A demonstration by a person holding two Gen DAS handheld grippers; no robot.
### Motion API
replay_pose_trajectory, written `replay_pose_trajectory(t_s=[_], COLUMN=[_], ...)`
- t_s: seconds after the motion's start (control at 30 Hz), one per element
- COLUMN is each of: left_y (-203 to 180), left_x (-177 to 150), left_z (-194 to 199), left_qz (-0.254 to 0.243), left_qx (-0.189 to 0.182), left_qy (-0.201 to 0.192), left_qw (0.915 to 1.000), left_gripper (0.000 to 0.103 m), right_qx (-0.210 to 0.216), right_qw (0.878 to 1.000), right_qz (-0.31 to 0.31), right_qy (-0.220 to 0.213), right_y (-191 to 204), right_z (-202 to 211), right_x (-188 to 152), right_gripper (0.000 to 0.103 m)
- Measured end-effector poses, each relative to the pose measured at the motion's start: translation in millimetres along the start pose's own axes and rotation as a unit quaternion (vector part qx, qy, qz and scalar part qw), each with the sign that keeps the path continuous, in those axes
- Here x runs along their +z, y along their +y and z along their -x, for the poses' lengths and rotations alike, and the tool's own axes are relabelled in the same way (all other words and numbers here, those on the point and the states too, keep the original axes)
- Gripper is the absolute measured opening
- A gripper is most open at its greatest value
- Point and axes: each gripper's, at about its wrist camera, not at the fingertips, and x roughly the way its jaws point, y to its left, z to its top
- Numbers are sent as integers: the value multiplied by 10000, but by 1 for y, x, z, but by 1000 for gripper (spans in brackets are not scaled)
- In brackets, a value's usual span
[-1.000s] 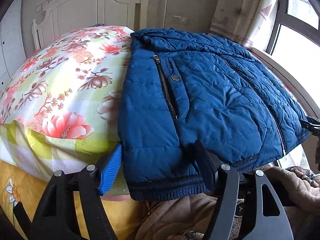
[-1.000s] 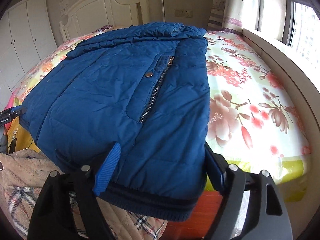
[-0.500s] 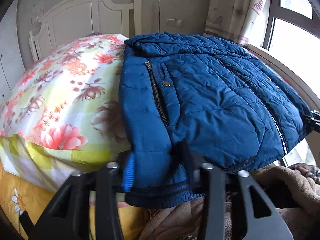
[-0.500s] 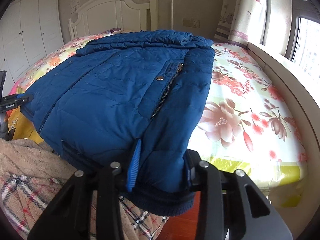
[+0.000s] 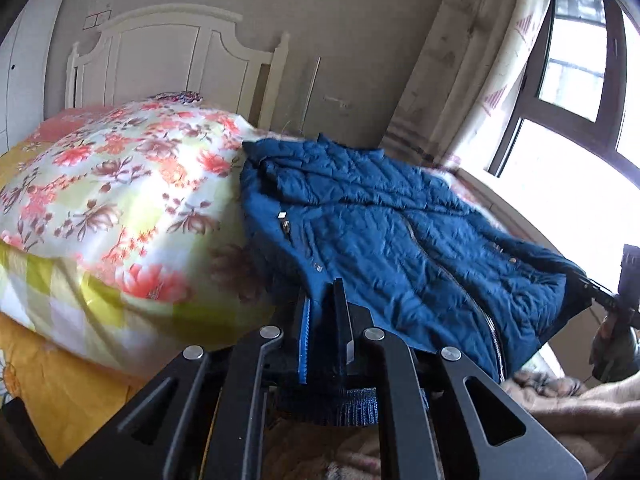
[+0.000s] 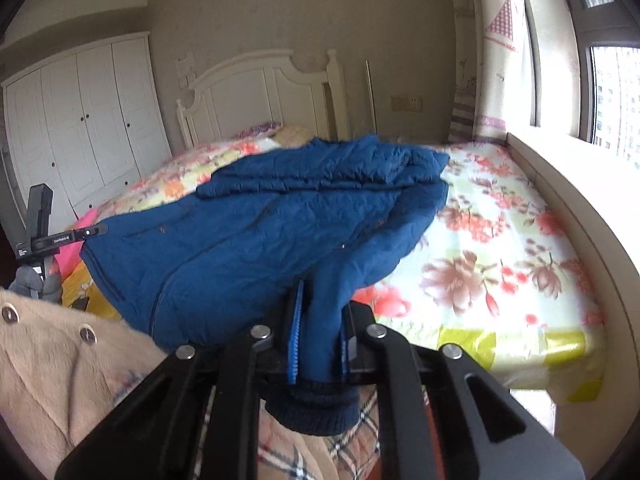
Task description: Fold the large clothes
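Floral bedding [image 5: 120,184] covers the bed in front of you, with a white headboard [image 6: 256,92] against the far wall, white wardrobe doors [image 6: 92,120] off to one side and a curtained window [image 6: 600,80] to the other. Your blue quilted jacket [image 5: 380,220] lies across the near part of the bed, collar toward the headboard, zipper running down its front, and its bottom edge is lifted off the mattress at both corners. Your left gripper [image 5: 324,328] is clamped on one hem corner, the blue-padded finger and the black one pressed tight against the fabric, with the ribbed hem band [image 5: 332,404] hanging below them. Your right gripper [image 6: 318,340] is pinched the same way on the other corner, dark ribbed band bunched beneath its fingers. From the right wrist view, the left gripper's body shows at the far edge of the jacket. A beige garment with snaps [image 6: 60,352] and a plaid cloth [image 6: 312,452] sit below your right gripper.
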Motion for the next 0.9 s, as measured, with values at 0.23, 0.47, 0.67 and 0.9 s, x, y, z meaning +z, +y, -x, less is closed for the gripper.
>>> replay_pose_trajectory(t_s=[0.23, 0.47, 0.67, 0.9], left_y=[-20, 13, 94, 118], left_x=[135, 277, 290, 254], left_z=[-66, -204, -251, -286], left_qz=[139, 1297, 2081, 1132], left_qx=[128, 94, 541, 1091], left_qy=[-597, 45, 129, 656], left_qw=[9980, 9915, 9765, 9854], left_gripper=[9, 11, 13, 13], right_qx=[-368, -716, -643, -1068], right_qw=[9974, 9923, 9760, 9812], right_qz=[273, -1006, -2070, -1511], right_qy=[-561, 118, -190, 540], right_y=[-14, -107, -177, -200], right_z=[-69, -220, -254, -283], right_x=[137, 247, 237, 199], right_gripper=[14, 23, 86, 76])
